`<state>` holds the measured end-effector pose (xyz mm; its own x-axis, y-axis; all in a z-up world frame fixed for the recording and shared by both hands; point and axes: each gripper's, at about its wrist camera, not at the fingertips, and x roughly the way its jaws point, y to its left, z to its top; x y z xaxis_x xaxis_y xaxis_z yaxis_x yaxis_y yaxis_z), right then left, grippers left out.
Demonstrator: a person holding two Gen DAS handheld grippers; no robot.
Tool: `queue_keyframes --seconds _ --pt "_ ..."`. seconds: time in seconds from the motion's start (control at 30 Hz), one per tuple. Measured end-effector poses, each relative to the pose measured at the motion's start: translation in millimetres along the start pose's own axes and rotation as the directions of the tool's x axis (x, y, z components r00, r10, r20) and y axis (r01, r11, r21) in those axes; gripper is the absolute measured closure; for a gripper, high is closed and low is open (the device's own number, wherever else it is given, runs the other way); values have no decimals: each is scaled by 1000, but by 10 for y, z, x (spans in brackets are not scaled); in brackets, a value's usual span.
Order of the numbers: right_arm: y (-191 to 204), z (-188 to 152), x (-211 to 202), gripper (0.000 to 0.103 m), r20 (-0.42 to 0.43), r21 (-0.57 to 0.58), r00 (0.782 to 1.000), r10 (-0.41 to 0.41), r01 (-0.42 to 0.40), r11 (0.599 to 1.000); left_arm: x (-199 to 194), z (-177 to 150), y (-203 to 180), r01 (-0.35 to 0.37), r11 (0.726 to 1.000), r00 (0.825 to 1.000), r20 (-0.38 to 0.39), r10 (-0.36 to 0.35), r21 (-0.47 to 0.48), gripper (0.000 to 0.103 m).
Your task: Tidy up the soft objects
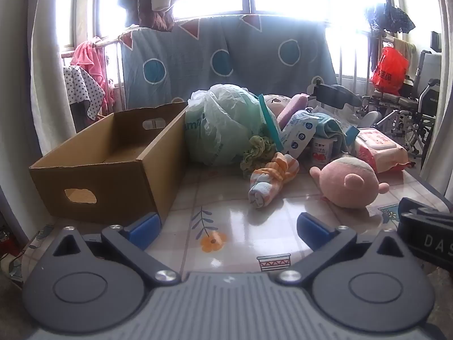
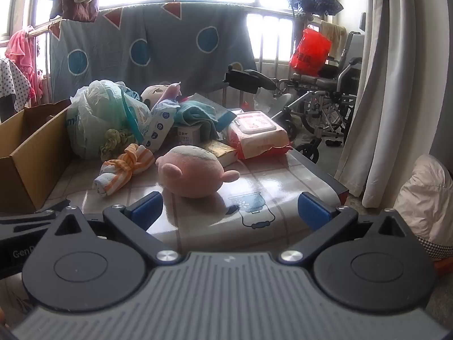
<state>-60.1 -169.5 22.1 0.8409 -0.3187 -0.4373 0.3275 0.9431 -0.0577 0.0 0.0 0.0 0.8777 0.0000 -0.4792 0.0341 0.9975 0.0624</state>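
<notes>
Both claws released, jaws spread wide, nothing between the blue pads; both hang low over the near edge of the glossy patterned surface [image 1: 226, 215].

Left claw [image 1: 228, 231]: straight ahead and slightly right lies the rolled orange-and-white striped cloth bundle [image 1: 271, 180]. Its long axis runs diagonally, near end toward the claw's left, far knotted end up and right. The open brown cardboard box [image 1: 113, 167] sits just left of this claw, its corner close beside the left pad.

Right claw [image 2: 230, 209]: the round pink plush toy with grey cap [image 2: 195, 170] sits just ahead, a little left of the midline, one stubby arm pointing right. The striped bundle lies further left in this view.

Judgement: right claw is nearer the plush, left claw nearer the bundle and the box. The bundle needs the left claw set across its diagonal axis.

Remaining pile (green plastic bag [image 1: 220, 124], wipe packs) sits behind, untouched.
</notes>
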Motion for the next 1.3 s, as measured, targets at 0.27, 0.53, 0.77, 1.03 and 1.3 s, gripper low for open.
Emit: queue_keyframes --seconds 0.27,0.53,0.77,1.03,1.3 --pt "-4 -1 0 1 2 4 1000 -1 1 1000 -17 -7 -1 8 1000 1000 9 -8 1 0" --pt "-22 4 8 1 -3 18 1000 3 -3 1000 -27 -1 4 13 1000 1000 7 -13 5 0" --pt "-27 -3 -2 1 2 16 1000 0 0 1000 -1 -1 17 25 1000 1000 -7 -25 -2 0" --pt "-12 -5 8 1 -1 9 1000 -3 3 1000 20 -5 30 28 1000 1000 -11 -28 -11 0" --pt "-4 -2 13 1 -5 0 1000 4 -4 1000 31 -6 15 21 1000 1000 -16 -22 -10 0"
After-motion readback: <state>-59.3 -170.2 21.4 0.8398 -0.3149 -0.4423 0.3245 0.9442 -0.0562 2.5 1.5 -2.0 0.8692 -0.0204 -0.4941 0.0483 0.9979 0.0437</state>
